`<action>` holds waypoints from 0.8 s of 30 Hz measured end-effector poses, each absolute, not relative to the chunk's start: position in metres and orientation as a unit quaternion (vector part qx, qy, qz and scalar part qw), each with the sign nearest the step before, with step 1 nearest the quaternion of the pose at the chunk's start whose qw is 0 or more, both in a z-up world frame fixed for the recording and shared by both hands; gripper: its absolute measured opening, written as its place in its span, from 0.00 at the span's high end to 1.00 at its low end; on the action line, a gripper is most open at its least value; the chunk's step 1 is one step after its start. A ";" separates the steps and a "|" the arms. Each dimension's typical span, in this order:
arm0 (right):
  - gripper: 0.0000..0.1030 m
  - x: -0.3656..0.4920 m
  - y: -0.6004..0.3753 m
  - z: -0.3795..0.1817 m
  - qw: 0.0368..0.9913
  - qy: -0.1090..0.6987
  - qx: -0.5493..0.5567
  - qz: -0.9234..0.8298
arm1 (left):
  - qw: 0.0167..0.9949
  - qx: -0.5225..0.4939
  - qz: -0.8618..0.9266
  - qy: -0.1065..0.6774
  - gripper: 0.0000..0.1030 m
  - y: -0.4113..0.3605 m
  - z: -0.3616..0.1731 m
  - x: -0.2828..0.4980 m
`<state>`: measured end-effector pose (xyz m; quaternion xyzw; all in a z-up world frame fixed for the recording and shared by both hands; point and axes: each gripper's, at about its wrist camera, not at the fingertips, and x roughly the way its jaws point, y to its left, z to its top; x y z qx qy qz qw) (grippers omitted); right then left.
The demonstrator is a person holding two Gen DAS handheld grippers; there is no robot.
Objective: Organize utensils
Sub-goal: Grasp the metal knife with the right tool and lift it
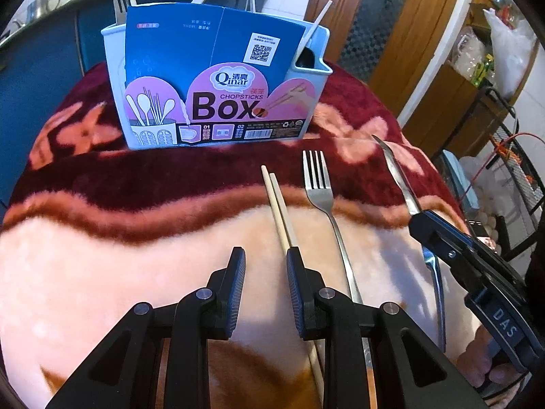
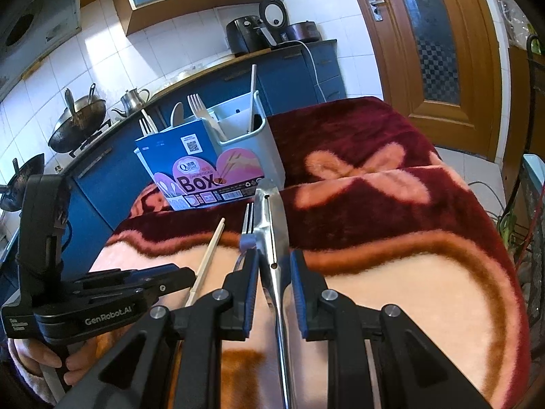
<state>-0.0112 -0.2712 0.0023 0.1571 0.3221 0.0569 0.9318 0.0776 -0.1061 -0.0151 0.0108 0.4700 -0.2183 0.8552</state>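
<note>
A white utensil caddy (image 1: 316, 58) with a blue "Chopsticks Box" sleeve stands at the far side of the blanket, holding forks, spoons and chopsticks. It also shows in the right wrist view, caddy (image 2: 269, 143). A pair of wooden chopsticks (image 1: 277, 201) and a metal fork (image 1: 318, 184) lie side by side on the blanket. My left gripper (image 1: 266, 262) hovers open just left of the chopsticks, nothing between its fingers. My right gripper (image 2: 274, 266) is shut on a metal knife (image 2: 272, 218), whose blade points toward the caddy. The knife (image 1: 396, 170) shows raised, right of the fork.
A fuzzy red-and-pink blanket (image 1: 136, 255) covers the table. Behind it runs a blue kitchen counter (image 2: 293, 64) with woks, a kettle and cookers. A wooden door (image 2: 429, 51) and a wire rack (image 1: 511, 156) stand to the right. A hand (image 2: 51, 364) holds the left gripper.
</note>
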 end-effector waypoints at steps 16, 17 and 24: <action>0.79 -0.015 -0.277 0.003 0.932 0.316 0.165 0.059 | 0.835 0.001 -0.229 0.501 0.75 -0.114 -0.016 0.083; 0.79 -0.015 -0.277 0.003 0.932 0.316 0.165 0.059 | 0.835 0.002 -0.228 0.501 0.75 -0.116 -0.017 0.083; 0.79 -0.015 -0.278 0.005 0.932 0.316 0.167 0.061 | 0.831 0.033 -0.227 0.507 0.75 -0.130 -0.014 0.100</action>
